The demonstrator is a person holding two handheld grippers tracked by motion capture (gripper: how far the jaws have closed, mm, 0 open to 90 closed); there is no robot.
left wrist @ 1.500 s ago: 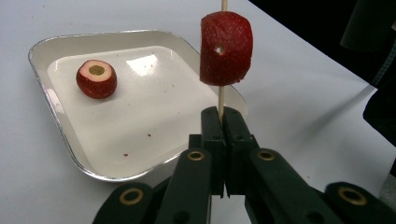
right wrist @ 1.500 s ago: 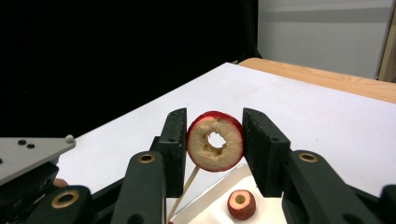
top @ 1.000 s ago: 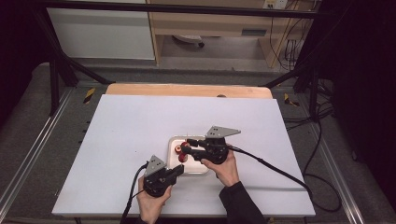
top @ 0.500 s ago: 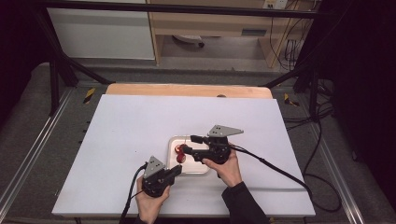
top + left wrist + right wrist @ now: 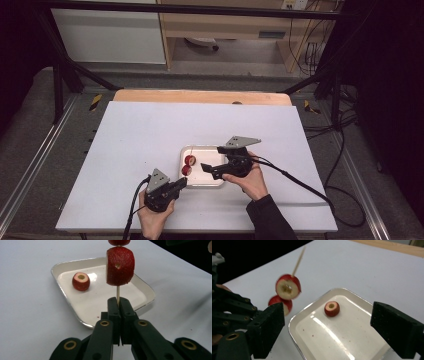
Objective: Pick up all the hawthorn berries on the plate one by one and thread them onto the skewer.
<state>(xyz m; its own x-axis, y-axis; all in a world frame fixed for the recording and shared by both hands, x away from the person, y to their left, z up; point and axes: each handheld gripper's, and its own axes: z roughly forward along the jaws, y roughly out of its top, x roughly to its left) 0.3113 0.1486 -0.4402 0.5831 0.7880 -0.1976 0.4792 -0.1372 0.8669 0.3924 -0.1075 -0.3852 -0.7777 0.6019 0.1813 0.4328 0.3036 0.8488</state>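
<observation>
My left gripper (image 5: 119,300) (image 5: 181,183) is shut on the lower end of a thin wooden skewer (image 5: 117,293), which stands upright. A cored red fruit piece (image 5: 120,266) is threaded on it, and a second piece (image 5: 119,242) sits above. In the right gripper view the skewer (image 5: 298,258) and its two pieces (image 5: 287,287) hang at the left, over the tray's near corner. One loose cored red piece (image 5: 81,281) (image 5: 332,308) lies in the white tray (image 5: 66,263) (image 5: 294,325) (image 5: 216,182). My right gripper (image 5: 330,322) (image 5: 202,167) is open above the tray, empty.
The tray sits near the front middle of the white table (image 5: 150,130). A wooden strip (image 5: 200,96) runs along the far edge. Black frame rails (image 5: 60,85) and cables (image 5: 300,185) lie around the table; a hand (image 5: 252,182) holds each gripper.
The right gripper has drifted slightly toward the near side over the tray. The left gripper and skewer have shifted a little to the left.
</observation>
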